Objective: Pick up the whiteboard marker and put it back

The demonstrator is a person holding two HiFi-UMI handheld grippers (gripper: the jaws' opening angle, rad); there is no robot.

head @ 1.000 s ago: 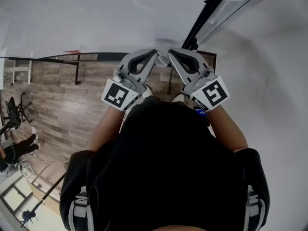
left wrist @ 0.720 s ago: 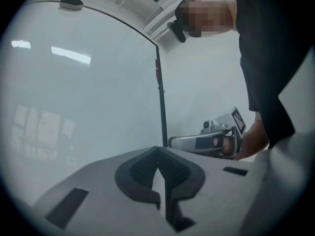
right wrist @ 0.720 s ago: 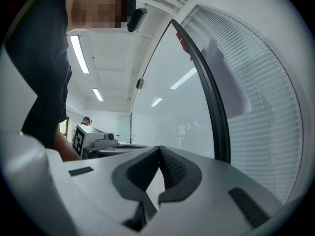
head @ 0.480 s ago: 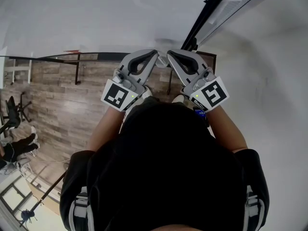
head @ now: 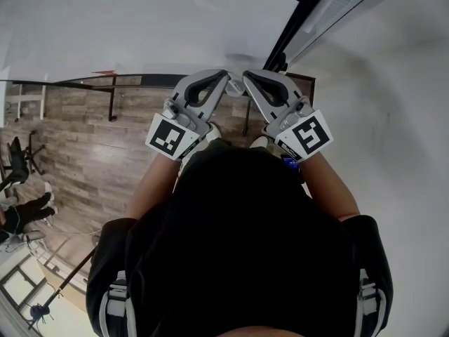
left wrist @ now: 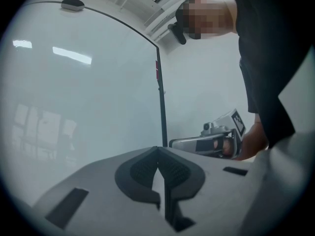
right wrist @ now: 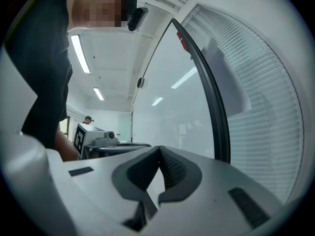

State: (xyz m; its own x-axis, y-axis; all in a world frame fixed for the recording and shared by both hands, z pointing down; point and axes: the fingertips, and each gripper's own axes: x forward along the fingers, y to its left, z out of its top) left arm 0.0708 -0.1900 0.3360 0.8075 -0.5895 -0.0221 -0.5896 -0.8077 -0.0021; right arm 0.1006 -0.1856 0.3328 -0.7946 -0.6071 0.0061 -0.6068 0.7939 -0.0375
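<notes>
Left claw is clenched shut with nothing in it, and the right claw is clenched empty too. Both sit right in front of the whiteboard, tips close together near its black frame. Can't tell where the whiteboard marker is, no view shows it. The head view is mostly the person's black shirt, which blocks everything under the claws. There's a small red thing on the frame, too small to make out.
</notes>
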